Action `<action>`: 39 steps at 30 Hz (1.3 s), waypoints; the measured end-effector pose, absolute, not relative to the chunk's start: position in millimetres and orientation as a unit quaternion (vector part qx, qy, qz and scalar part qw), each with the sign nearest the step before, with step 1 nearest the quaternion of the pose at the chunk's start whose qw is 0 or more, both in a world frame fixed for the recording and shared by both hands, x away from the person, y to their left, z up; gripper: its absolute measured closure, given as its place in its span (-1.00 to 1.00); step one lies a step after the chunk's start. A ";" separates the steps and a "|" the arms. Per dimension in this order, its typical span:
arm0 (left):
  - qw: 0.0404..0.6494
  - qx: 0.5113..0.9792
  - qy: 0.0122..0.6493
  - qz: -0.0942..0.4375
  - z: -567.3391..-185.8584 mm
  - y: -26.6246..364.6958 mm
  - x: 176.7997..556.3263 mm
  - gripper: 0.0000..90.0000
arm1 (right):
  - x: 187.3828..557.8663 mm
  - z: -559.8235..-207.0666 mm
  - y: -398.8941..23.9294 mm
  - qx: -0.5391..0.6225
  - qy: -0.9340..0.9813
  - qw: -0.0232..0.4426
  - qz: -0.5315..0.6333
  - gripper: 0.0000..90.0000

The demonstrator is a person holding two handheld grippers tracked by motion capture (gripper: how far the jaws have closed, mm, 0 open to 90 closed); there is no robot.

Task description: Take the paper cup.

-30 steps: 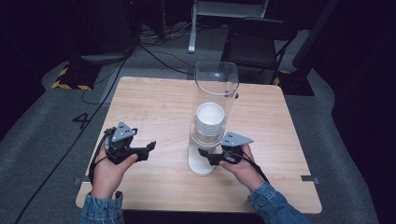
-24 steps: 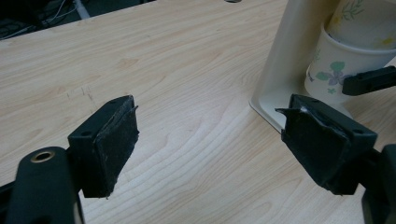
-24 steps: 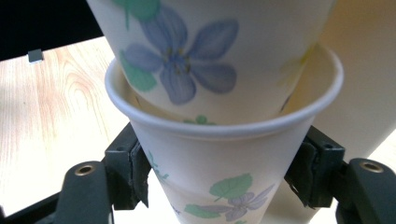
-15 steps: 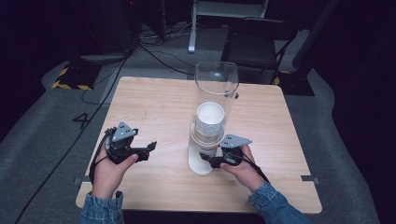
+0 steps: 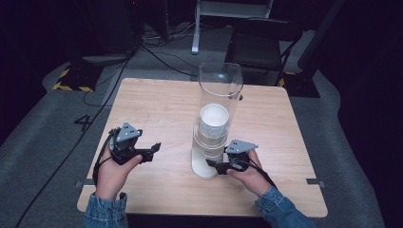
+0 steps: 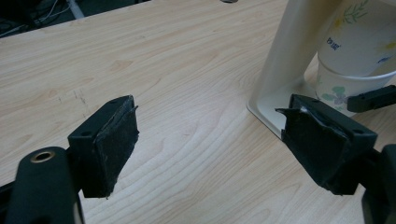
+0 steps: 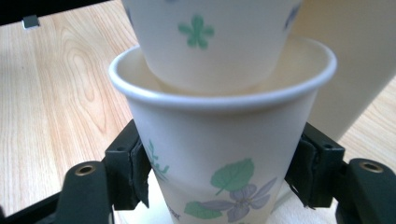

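A clear tube dispenser [image 5: 221, 85] on a white base [image 5: 200, 167] stands mid-table and holds a stack of flower-print paper cups [image 5: 214, 121]. My right gripper [image 5: 211, 165] reaches in at the bottom of the stack. In the right gripper view its pads [image 7: 135, 175] press both sides of the lowest paper cup [image 7: 224, 135], which hangs a little below the cup above it [image 7: 210, 42]. My left gripper [image 5: 154, 149] rests to the left of the dispenser, open and holding nothing [image 6: 210, 140]. The left gripper view shows the white post [image 6: 289, 51] and the lowest cup [image 6: 338, 86].
The wooden table [image 5: 157, 104] has bare room on the left and behind the dispenser. A dark chair [image 5: 261, 47] and cables [image 5: 157, 52] lie on the floor beyond the far edge. Yellow-black tape [image 5: 71, 85] marks the floor at left.
My right gripper has sunk slightly at the foot of the cup stack. The left hand and its gripper have stayed put.
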State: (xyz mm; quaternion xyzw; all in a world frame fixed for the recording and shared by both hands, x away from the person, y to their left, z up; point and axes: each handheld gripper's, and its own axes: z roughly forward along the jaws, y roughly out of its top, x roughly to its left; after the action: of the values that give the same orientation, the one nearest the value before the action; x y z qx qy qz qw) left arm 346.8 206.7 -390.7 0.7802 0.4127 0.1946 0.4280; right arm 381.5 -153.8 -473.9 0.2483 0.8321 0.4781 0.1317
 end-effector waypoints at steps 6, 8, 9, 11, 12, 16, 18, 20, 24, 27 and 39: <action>0.426 0.785 0.407 0.192 -391.5 202.3 351.7 -0.59 | 377.0 -472.7 -159.5 0.248 0.838 0.136 0.466 -0.28; 0.426 0.785 0.406 0.191 -392.3 200.7 353.8 -0.59 | 375.9 -472.0 -162.1 0.245 0.841 0.140 0.461 -0.28; 0.426 0.786 0.407 0.187 -392.6 199.8 354.4 -0.59 | 375.6 -471.6 -163.7 0.245 0.842 0.143 0.458 -0.28; 0.426 0.786 0.407 0.187 -393.2 197.9 356.5 -0.59 | 375.5 -470.2 -168.0 0.247 0.843 0.151 0.454 -0.28; 0.426 0.787 0.406 0.186 -393.7 197.0 357.7 -0.59 | 375.6 -469.7 -170.4 0.249 0.842 0.152 0.453 -0.28; 0.426 0.789 0.404 0.180 -395.2 192.9 362.1 -0.59 | 374.6 -468.6 -179.3 0.254 0.843 0.160 0.446 -0.28; 0.425 0.791 0.402 0.180 -395.9 191.0 364.3 -0.59 | 373.9 -467.4 -183.5 0.261 0.842 0.158 0.445 -0.28; 0.425 0.791 0.402 0.177 -397.0 188.6 365.5 -0.59 | 373.5 -464.6 -187.9 0.264 0.840 0.159 0.447 -0.28; 0.425 0.792 0.401 0.176 -397.2 187.8 366.9 -0.59 | 374.8 -458.2 -198.4 0.273 0.835 0.165 0.448 -0.28; 0.424 0.793 0.399 0.179 -397.1 189.1 367.0 -0.59 | 377.9 -454.2 -205.9 0.282 0.830 0.171 0.450 -0.28; 0.424 0.791 0.403 0.179 -396.6 191.5 365.8 -0.59 | 390.5 -431.3 -243.4 0.323 0.786 0.196 0.489 -0.28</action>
State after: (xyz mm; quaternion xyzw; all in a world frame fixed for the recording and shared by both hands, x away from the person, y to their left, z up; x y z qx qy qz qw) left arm 365.8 191.5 -396.6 0.7908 0.4031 0.1792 0.4243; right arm 390.5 -243.4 -431.3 0.3234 0.7861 0.4887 0.1965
